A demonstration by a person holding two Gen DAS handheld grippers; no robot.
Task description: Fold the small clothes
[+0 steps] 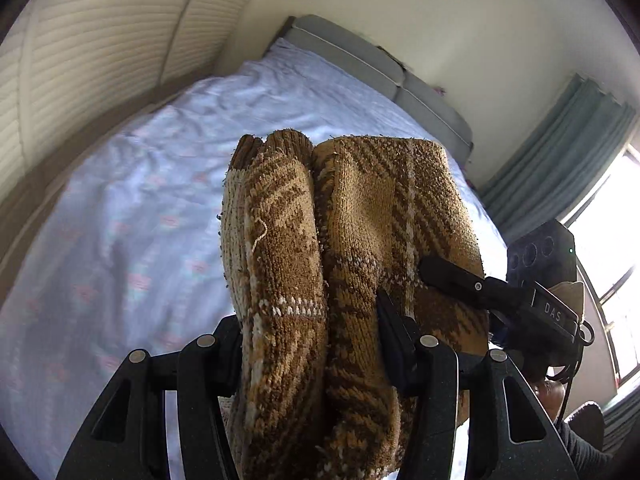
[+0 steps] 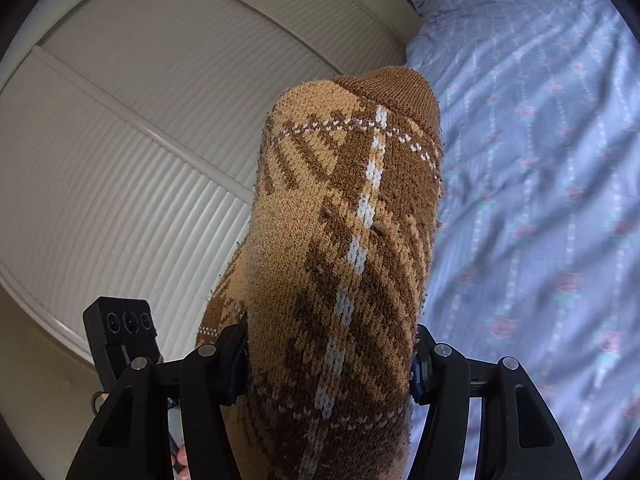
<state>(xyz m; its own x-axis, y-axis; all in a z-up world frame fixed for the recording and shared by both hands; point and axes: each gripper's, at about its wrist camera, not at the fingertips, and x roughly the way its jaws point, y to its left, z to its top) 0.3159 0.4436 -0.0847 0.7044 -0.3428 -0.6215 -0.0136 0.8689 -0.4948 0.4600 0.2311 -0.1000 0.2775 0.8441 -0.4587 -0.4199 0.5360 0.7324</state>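
Observation:
A brown and tan plaid knitted garment [image 1: 352, 248] hangs folded in the air above the bed. My left gripper [image 1: 312, 344] is shut on its lower part, with fabric bunched between the jaws. The right gripper [image 1: 456, 276] shows at the right of the left wrist view, one black finger lying against the same cloth. In the right wrist view the garment [image 2: 344, 240] fills the middle and my right gripper [image 2: 328, 368] is shut on it. The left gripper's camera box [image 2: 124, 328] shows at lower left there.
A bed [image 1: 132, 208] with a pale blue flowered sheet [image 2: 540, 200] lies below. A grey headboard [image 1: 380, 68] stands at its far end. White slatted wardrobe doors [image 2: 140, 152] are beside it. A window with grey-green curtains [image 1: 560, 160] is at the right.

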